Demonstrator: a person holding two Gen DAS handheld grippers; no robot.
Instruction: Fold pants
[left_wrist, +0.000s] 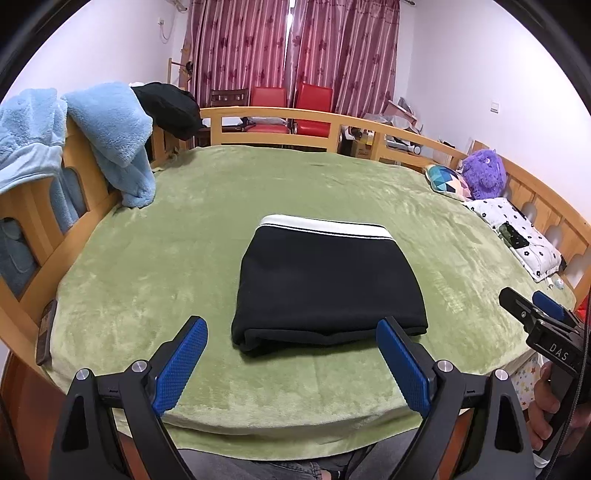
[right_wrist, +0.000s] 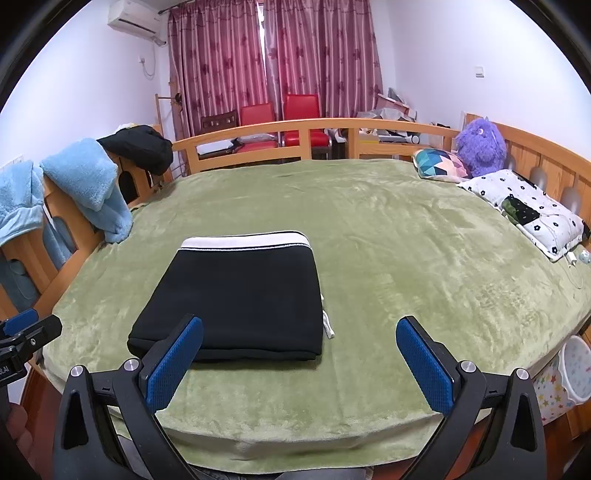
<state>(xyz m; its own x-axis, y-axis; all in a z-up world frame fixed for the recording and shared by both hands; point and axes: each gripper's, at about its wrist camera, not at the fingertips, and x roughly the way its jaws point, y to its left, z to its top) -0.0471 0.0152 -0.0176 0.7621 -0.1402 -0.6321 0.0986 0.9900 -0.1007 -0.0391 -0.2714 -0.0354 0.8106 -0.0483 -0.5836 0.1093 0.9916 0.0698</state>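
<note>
A bedroom with maroon curtains (right_wrist: 273, 55) holds a wooden-railed bed covered by a green blanket (left_wrist: 258, 192). Toward the near edge of that blanket lie the black pants (left_wrist: 325, 280), folded into a compact rectangle with the white waistband (left_wrist: 325, 226) at the far end and the thick folded edge nearest the cameras.

The left gripper (left_wrist: 291, 341) hovers just short of that near edge, its blue-padded fingers spread wide with nothing between them. The right gripper (right_wrist: 299, 339) is likewise spread and empty, held off to the right of the pants, its left finger overlapping the near corner of the cloth in the picture; whether it touches cannot be told.

Only the right wrist view shows a white drawstring (right_wrist: 328, 326) poking out along the pants' right side, and an air conditioner (right_wrist: 135, 16) high on the wall. Only the left wrist view shows the person's hand (left_wrist: 545, 406) on the other gripper's handle, partly cut off by the frame.

Further out, blue fleece (left_wrist: 110, 136) hangs over the left rail, and a purple plush toy (right_wrist: 480, 146) sits beside pillows at the right.
</note>
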